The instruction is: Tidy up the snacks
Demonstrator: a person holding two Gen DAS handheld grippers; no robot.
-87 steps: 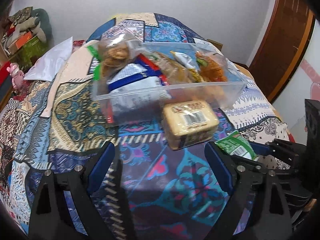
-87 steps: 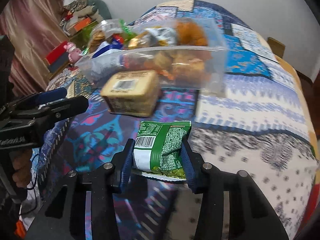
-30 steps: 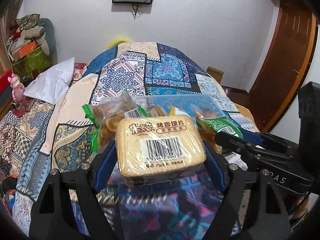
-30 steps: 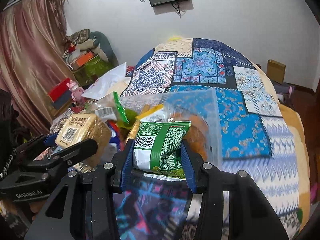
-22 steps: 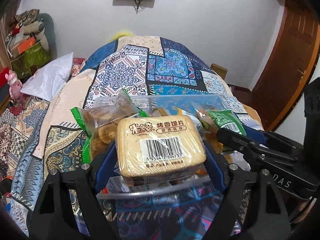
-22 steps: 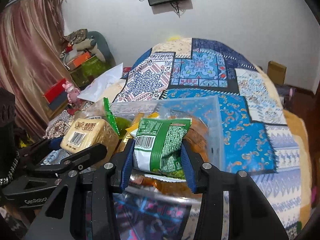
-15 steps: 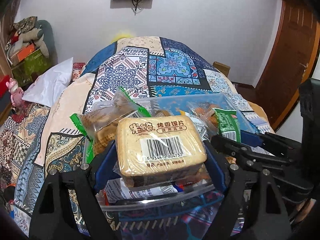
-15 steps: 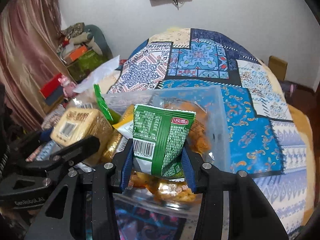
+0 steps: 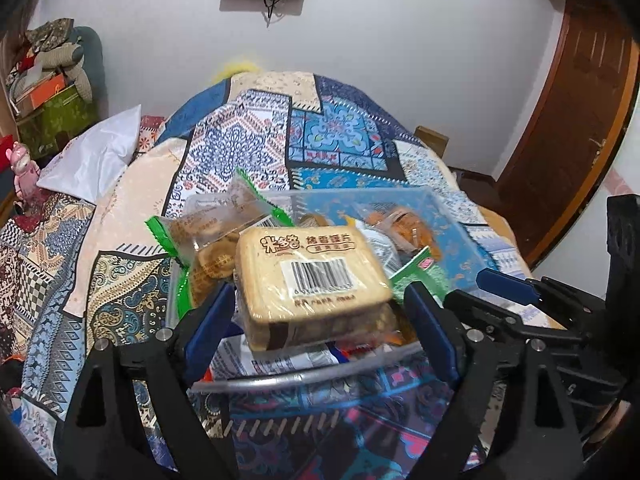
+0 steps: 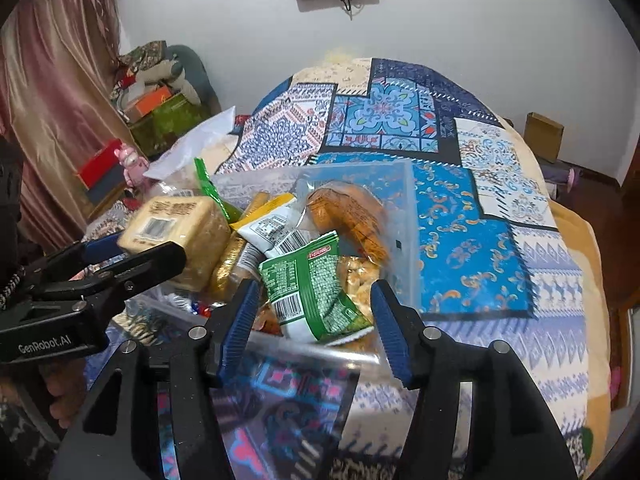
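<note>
While both grippers hang over the near rim of the clear bin (image 10: 400,216), each has its snack directly ahead of its fingers and just below them, so what counts now is that both packs lie inside the bin's walls rather than over the bedspread (image 10: 472,240). Nearest, the right gripper (image 10: 310,322) points steeply down with its jaws opening; the green packet (image 10: 312,288) sits between the blue pads but clear of them on both sides, tilted with its long axis running away and to the left, resting on the other snacks at the bin's right end. Beside it, the left gripper (image 9: 320,320) points down at much the same slant, jaws also opening and standing wide; the tan biscuit pack (image 9: 312,276) lies crosswise between them, barcode up, with a gap showing at the right pad and the left pad close to or just touching its side, perched on the pile at the bin's left half. Judging from this, both hands need only back off upward. Beyond the bin the patterned bedspread runs to a white wall.
</note>
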